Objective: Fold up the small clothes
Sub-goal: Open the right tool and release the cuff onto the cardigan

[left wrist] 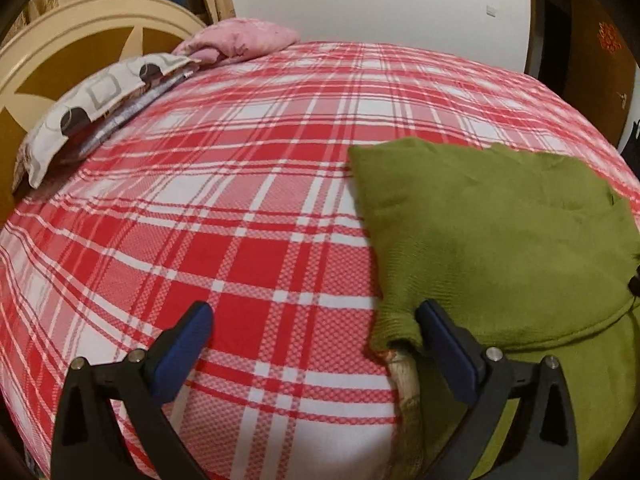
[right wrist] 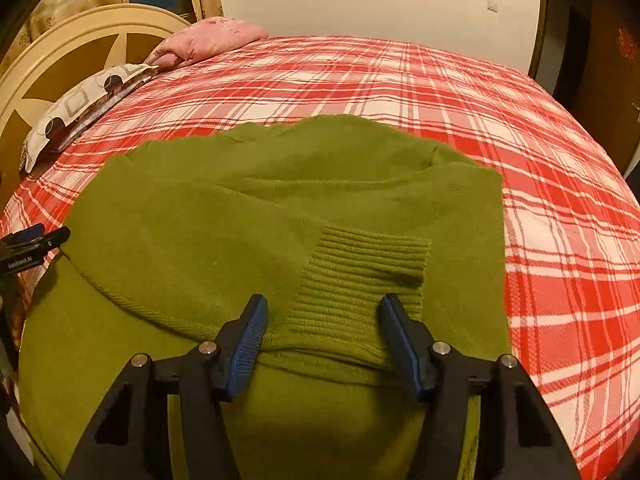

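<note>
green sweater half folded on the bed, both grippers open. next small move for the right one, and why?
Probably close the right hand-held gripper on the ribbed cuff: the cuff lies between its open pads, unpinched, across the green sweater. The left hand-held gripper is open at the sweater's edge, holding nothing.

Green sweater's (right wrist: 240, 232) near part perhaps off-frame.

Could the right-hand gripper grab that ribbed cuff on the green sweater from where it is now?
Probably yes. The right gripper stands open with the ribbed cuff lying between its fingers, on top of the green sweater. Nothing covers it.
</note>
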`<action>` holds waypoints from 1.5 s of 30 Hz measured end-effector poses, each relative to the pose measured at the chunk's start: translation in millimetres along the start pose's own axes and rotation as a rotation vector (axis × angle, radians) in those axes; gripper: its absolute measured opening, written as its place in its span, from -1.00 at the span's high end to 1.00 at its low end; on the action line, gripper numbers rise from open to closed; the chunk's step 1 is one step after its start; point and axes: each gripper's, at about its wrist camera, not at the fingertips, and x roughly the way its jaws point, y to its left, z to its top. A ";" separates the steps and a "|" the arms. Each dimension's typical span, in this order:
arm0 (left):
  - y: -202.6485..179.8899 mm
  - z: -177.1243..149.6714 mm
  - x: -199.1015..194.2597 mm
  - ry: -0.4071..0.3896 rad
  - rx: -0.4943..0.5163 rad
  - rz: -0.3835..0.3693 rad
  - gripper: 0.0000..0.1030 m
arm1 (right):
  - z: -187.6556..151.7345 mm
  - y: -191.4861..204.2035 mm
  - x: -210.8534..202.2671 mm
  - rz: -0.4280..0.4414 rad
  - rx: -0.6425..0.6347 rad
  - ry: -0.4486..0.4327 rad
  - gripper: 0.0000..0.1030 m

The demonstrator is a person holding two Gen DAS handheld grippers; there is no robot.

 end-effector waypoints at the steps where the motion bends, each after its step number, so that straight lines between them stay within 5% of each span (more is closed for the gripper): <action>1: -1.7 1.1 -0.6 -0.001 0.003 0.006 -1.00 | -1.1 -1.6 -0.6 0.004 0.002 0.000 -0.16; 6: -7.4 1.3 -0.1 -0.011 0.021 0.022 -1.00 | 1.2 -13.4 -21.1 0.030 0.085 -0.076 -0.16; 11: -7.1 0.5 0.9 -0.014 0.020 0.018 -1.00 | -7.7 1.4 -12.4 0.010 0.018 -0.011 -0.16; 27: -6.3 -5.6 -4.0 0.000 0.010 -0.044 -1.00 | -16.4 0.4 -10.6 -0.032 0.017 -0.018 -0.16; 34: -6.4 -42.6 -42.8 0.007 0.028 -0.119 -1.00 | -33.6 -4.4 -27.7 -0.055 0.036 -0.025 -0.17; 45: -1.3 -123.4 -130.6 0.029 0.037 -0.283 -1.00 | -124.1 1.9 -96.2 -0.028 0.048 -0.007 -0.17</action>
